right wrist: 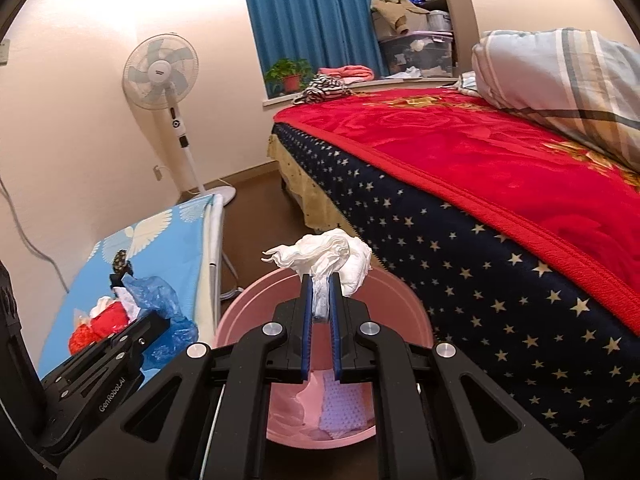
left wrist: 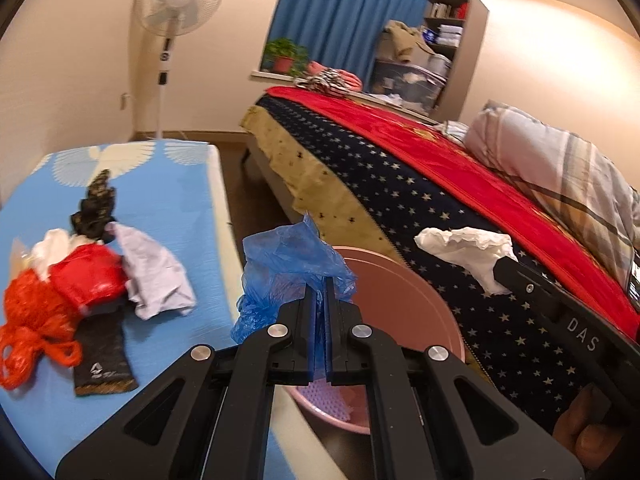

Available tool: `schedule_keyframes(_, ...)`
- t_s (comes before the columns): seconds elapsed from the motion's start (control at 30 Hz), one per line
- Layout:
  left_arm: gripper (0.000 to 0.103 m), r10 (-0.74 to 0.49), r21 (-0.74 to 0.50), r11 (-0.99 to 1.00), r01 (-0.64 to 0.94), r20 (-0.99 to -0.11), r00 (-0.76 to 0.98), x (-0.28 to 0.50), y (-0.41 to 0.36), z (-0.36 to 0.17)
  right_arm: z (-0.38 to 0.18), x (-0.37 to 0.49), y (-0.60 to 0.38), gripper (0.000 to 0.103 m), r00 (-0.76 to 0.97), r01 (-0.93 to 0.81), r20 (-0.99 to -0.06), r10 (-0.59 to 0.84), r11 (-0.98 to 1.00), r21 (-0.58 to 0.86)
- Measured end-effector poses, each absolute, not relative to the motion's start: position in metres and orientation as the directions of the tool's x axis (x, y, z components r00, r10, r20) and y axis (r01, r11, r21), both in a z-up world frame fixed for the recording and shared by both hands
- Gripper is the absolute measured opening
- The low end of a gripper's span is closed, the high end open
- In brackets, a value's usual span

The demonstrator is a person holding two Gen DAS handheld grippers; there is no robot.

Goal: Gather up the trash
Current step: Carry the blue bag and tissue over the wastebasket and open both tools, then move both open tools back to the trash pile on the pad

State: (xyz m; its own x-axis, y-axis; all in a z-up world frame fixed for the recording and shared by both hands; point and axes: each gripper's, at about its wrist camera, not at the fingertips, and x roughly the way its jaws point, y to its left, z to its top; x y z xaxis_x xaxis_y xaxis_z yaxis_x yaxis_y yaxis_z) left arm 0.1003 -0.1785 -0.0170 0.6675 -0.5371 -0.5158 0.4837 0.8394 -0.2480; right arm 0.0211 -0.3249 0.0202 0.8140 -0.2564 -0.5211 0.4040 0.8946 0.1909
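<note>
My left gripper (left wrist: 320, 280) is shut on a crumpled blue plastic bag (left wrist: 288, 256) and holds it over the near rim of a pink bin (left wrist: 412, 300) on the floor. My right gripper (right wrist: 321, 280) is shut on a crumpled white tissue (right wrist: 332, 258) and holds it above the same pink bin (right wrist: 256, 304). The tissue also shows in the left wrist view (left wrist: 468, 248), and the blue bag in the right wrist view (right wrist: 160, 296). More trash lies on the blue table (left wrist: 168, 208): a red net bag (left wrist: 32, 312), a red wrapper (left wrist: 88, 280), a white cloth (left wrist: 156, 280) and black packets (left wrist: 96, 204).
A bed with a red blanket (right wrist: 460, 148) and starred navy side (right wrist: 480, 264) stands right of the bin. A standing fan (right wrist: 160, 72) is by the far wall. The bin holds pink and pale scraps (right wrist: 340, 404). Brown floor lies between table and bed.
</note>
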Motion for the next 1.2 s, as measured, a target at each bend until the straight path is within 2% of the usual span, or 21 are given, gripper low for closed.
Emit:
schedule_keyframes(0.57, 0.003, -0.602, -0.285, 0.787, 0.548, -0.55, 0.579, 0.119, -0.207, -0.034, 0.012, 0.028, -0.335, 0.008, 0.786, 0.447, -0.547, -0.289, 0.876, 0.179)
schedule_keyframes(0.63, 0.003, -0.611, -0.29, 0.777, 0.558, -0.558, 0.561, 0.121, -0.212, -0.037, 0.011, 0.028, -0.337, 0.012, 0.779, 0.455, -0.554, -0.294, 0.872, 0.178)
schedule_keyframes(0.67, 0.007, -0.616, -0.296, 0.771, 0.563, -0.569, 0.545, 0.123, -0.215, -0.039, 0.01, 0.028, -0.337, 0.014, 0.775, 0.461, -0.557, -0.299, 0.87, 0.174)
schedule_keyframes(0.7, 0.022, -0.617, -0.301, 0.769, 0.564, -0.582, 0.531, 0.124, -0.217, -0.043, 0.01, 0.028, -0.337, 0.023, 0.771, 0.466, -0.559, -0.304, 0.868, 0.17)
schedule_keyframes(0.73, 0.033, -0.612, -0.3, 0.772, 0.56, -0.589, 0.528, 0.125, -0.217, -0.044, 0.009, 0.028, -0.337, 0.029, 0.77, 0.469, -0.56, -0.307, 0.866, 0.171)
schedule_keyframes(0.77, 0.046, -0.608, -0.304, 0.777, 0.551, -0.588, 0.533, 0.125, -0.216, -0.046, 0.009, 0.027, -0.337, 0.041, 0.769, 0.473, -0.558, -0.31, 0.864, 0.172)
schedule_keyframes(0.8, 0.047, -0.61, -0.311, 0.777, 0.547, -0.587, 0.532, 0.126, -0.215, -0.046, 0.009, 0.027, -0.337, 0.045, 0.769, 0.478, -0.556, -0.317, 0.861, 0.171)
schedule_keyframes(1.2, 0.047, -0.56, -0.271, 0.818, 0.508, -0.579, 0.593, 0.115, -0.193, -0.036, 0.015, 0.022, -0.33, 0.045, 0.792, 0.459, -0.528, -0.308, 0.87, 0.181)
